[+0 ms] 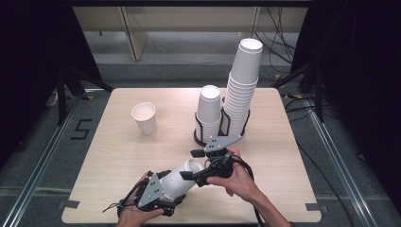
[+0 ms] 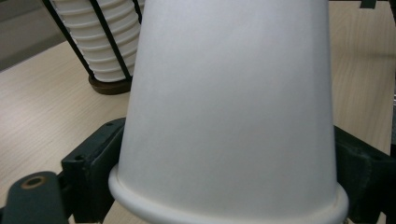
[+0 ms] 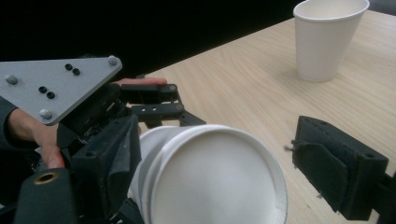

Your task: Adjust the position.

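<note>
Left tongs point(image 1: 171, 188) clamp the white cup point(image 1: 182, 178) near its rim, low over the surface point(image 1: 118, 151). Right gripper view: cup bottom faces camera between right tongs point(image 3: 224, 172), jaws apart, one pad clear. High view adds upright cup point(image 1: 144, 117), racked stacks point(image 1: 230, 101).

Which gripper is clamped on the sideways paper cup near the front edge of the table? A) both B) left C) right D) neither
B: the left gripper has its jaws pressed on the cup near its rim, while the right gripper stands open around the cup's base end.
</note>
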Action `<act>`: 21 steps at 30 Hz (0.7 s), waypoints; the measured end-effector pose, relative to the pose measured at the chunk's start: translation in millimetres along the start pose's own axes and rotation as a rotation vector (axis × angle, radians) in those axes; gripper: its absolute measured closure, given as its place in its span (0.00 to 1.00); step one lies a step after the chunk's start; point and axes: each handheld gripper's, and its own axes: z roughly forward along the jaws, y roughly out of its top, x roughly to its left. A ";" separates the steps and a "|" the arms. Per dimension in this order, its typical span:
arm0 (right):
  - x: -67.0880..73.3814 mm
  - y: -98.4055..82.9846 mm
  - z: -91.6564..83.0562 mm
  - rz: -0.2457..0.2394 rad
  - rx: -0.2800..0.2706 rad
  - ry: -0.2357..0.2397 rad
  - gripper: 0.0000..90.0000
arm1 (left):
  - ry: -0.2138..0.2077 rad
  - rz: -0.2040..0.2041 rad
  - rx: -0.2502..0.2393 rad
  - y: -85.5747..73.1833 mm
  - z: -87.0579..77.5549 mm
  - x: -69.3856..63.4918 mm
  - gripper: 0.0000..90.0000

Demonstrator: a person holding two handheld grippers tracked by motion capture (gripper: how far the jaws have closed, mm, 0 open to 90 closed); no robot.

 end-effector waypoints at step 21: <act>16.9 -4.7 4.4 -0.349 0.349 -0.033 0.21 | -0.048 0.187 0.197 -1.0 2.4 -3.2 0.13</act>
